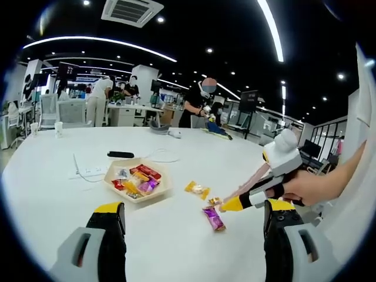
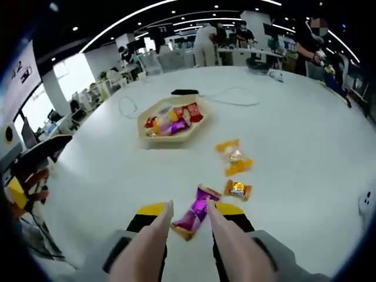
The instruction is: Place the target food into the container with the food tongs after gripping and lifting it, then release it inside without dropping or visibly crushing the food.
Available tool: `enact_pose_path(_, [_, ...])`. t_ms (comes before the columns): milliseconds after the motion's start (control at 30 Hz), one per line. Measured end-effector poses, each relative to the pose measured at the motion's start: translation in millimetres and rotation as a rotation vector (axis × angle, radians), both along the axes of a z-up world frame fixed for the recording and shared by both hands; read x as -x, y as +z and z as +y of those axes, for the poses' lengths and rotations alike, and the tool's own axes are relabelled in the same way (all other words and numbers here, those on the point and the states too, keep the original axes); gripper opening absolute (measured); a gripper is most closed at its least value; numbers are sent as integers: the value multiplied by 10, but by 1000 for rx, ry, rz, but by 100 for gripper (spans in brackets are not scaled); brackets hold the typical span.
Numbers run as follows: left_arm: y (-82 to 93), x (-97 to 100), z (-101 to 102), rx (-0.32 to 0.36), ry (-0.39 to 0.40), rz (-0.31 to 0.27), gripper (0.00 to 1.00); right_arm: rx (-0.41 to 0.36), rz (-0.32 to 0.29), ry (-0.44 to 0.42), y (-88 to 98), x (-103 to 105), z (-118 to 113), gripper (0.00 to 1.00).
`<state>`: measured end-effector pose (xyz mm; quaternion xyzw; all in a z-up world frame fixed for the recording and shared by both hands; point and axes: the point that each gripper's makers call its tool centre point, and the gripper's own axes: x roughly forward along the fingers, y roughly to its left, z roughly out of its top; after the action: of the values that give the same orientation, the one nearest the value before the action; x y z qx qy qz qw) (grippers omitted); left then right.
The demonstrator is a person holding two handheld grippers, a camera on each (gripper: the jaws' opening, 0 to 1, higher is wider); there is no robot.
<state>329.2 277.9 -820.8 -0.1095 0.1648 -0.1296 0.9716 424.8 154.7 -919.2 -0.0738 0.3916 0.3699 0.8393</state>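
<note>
Pink tongs sit nearest in the right gripper view, their two arms rising from the bottom edge between the yellow-tipped jaws of the right gripper, which clamps them; their lower ends are cut off by the frame.

Item: purple-wrapped candy. We see it lying on the white table between the tong tips, which stand a little apart on either side of it; whether they touch the wrapper we cannot tell. Its long axis runs from near left to far right, with orange-edged twisted ends. In the left gripper view the same piece lies just under the tong tips.

Item: small orange-wrapped candy, just beyond the purple one. Printing unreadable.

Item: larger yellow-wrapped candy, farther on, apart from the others.

Item: beige hexagonal tray, holding mixed red, yellow and purple sweets; single pieces are hard to separate.

Item: left gripper, jaws spread wide with nothing between them.

Item: a hand holding the right gripper, partly cut off at the right edge of the left gripper view.

Item: black oblong object and white cable behind the tray; the object's nature is unclear.
</note>
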Motion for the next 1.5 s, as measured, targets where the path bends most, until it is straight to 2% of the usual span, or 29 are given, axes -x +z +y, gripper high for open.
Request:
enact_pose_path(267, [-18, 7, 48, 5, 2, 5, 99, 8, 32, -92, -81, -8, -17, 29])
enact_pose_path(500, [-36, -2, 63, 10, -2, 8, 99, 0, 17, -106, -55, -21, 47, 29])
enact_pose_path(867, [-52, 9, 92, 26, -5, 12, 99, 20, 59, -156, -248, -5, -9, 29])
enact_pose_path(967, [-66, 19, 92, 23, -11, 18, 99, -31, 95, -198, -252, 5, 23, 29])
enact_pose_path(1067, [-76, 31, 95, 26, -18, 24, 99, -30, 105, -219, -271, -9, 8, 29])
enact_pose_path(1367, [-104, 62, 121, 35, -39, 42, 99, -20, 78, -262, -297, -70, 65, 29])
enact_pose_path(1500, [-146, 55, 111, 9, -66, 55, 99, -5, 68, -272, -356, -105, 63, 29])
